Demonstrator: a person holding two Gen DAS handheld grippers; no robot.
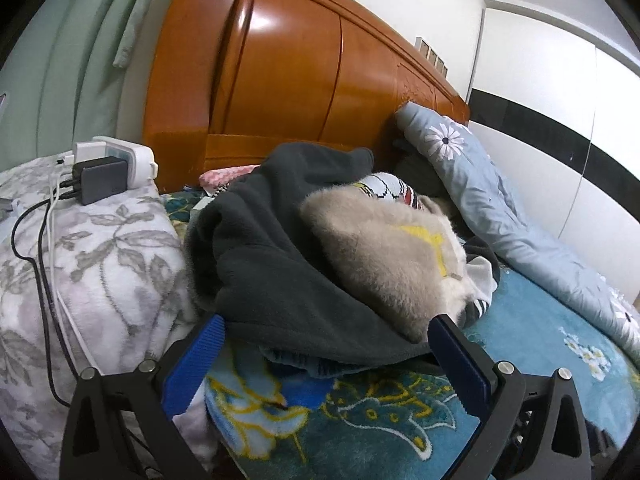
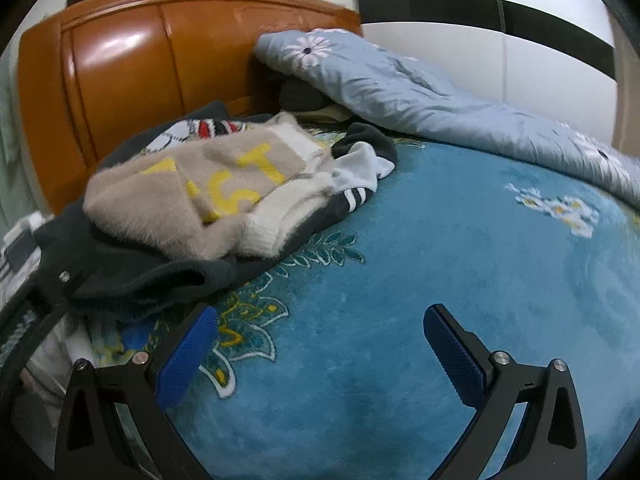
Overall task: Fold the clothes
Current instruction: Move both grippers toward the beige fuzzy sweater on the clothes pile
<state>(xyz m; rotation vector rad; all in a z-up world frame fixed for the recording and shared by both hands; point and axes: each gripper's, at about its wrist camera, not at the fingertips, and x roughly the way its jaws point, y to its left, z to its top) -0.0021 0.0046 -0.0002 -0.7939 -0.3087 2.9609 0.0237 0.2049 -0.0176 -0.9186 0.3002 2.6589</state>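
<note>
Dark fleece garment (image 1: 272, 264): its lower layers lie buried in the heap, and its near hem hides the bed cover beneath. Beige fuzzy sweater (image 2: 208, 200): yellow lettering partly folded under, so it cannot be read; motion-blurred in the right wrist view. Printed garment (image 1: 384, 186): only a strip shows between the fleece and the sweater. Pale blue quilt (image 2: 420, 92): covers a dark item at the headboard (image 2: 120, 68); right end cut off by the frame. Charger cables (image 1: 44, 264): run out of view at the bottom left.
</note>
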